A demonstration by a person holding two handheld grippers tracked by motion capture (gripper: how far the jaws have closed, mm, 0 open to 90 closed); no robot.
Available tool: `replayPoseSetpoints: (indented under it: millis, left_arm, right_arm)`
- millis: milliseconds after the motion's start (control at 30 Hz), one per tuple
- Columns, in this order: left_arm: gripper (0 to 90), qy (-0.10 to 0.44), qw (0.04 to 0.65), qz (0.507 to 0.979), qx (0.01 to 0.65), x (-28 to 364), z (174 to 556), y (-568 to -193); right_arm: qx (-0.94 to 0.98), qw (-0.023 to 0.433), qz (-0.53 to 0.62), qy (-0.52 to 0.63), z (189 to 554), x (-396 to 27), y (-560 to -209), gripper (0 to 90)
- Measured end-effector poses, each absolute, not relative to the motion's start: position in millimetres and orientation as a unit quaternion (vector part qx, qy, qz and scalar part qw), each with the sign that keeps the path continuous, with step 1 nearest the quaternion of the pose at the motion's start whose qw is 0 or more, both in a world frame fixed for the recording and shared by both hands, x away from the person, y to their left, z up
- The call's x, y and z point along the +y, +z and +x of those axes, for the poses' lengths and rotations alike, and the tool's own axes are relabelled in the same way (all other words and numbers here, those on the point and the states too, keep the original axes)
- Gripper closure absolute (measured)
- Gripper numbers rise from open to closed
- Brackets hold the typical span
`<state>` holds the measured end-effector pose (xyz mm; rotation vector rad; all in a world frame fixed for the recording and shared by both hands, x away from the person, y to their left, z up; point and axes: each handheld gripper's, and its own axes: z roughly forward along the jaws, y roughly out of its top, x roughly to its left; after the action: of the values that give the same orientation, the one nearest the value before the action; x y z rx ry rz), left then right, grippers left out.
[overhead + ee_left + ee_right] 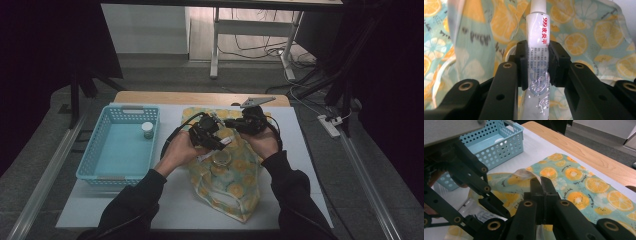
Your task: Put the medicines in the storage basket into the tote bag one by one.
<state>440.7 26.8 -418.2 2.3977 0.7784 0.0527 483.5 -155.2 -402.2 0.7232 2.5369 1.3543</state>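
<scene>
Left tongs (537, 66) clamped across the middle of a white ointment tube (537, 37) with red lettering, cap end pointing away, held just above a lemon-print fabric bag (230, 185) lying on the white surface (300, 150). Right tongs (541, 192) pressed fully together, seemingly pinching the bag's raised edge, though the contact itself is hard to make out. Tube likely light, soft and squeezable, with a glossy, slippery skin and a crinkled lower end; best gripped mid-body with modest pressure, away from the cap, to avoid squeezing out the contents or letting it slide. Bag limp and thin, apt to collapse unless the rim is held up. Beside the bag, to the left, a light blue perforated basket (95, 160) with a small white-capped bottle (147, 130) standing inside
</scene>
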Motion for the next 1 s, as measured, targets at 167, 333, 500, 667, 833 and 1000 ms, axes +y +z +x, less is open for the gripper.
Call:
replayPoseSetpoints:
  millis: [167,333,500,667,833,1000]
  left_arm:
    - [71.8,0.029,0.307,0.906,0.290,20.4,445.2,-420.1]
    - [71.6,0.044,0.302,0.909,0.285,17.4,450.1,-425.3]
    - [71.5,0.056,0.297,0.912,0.277,17.1,454.1,-432.7]
    - [71.3,0.067,0.288,0.917,0.266,16.6,457.3,-441.2]
    - [71.1,0.068,0.285,0.917,0.271,18.7,462.3,-450.1]
    - [70.4,0.074,0.279,0.917,0.276,21.2,468.2,-457.6]
  right_arm:
    - [0.852,0.088,0.245,0.454,483.5,-155.2,-402.3,90.0]
    - [0.851,0.091,0.247,0.454,483.8,-154.9,-402.9,90.0]
    - [0.852,0.090,0.248,0.453,484.8,-155.0,-404.8,90.0]
    - [0.852,0.090,0.252,0.450,485.0,-154.4,-406.7,90.0]
    - [0.852,0.091,0.254,0.449,486.4,-154.6,-407.8,90.0]
    - [0.852,0.092,0.255,0.448,487.3,-154.5,-409.4,90.0]
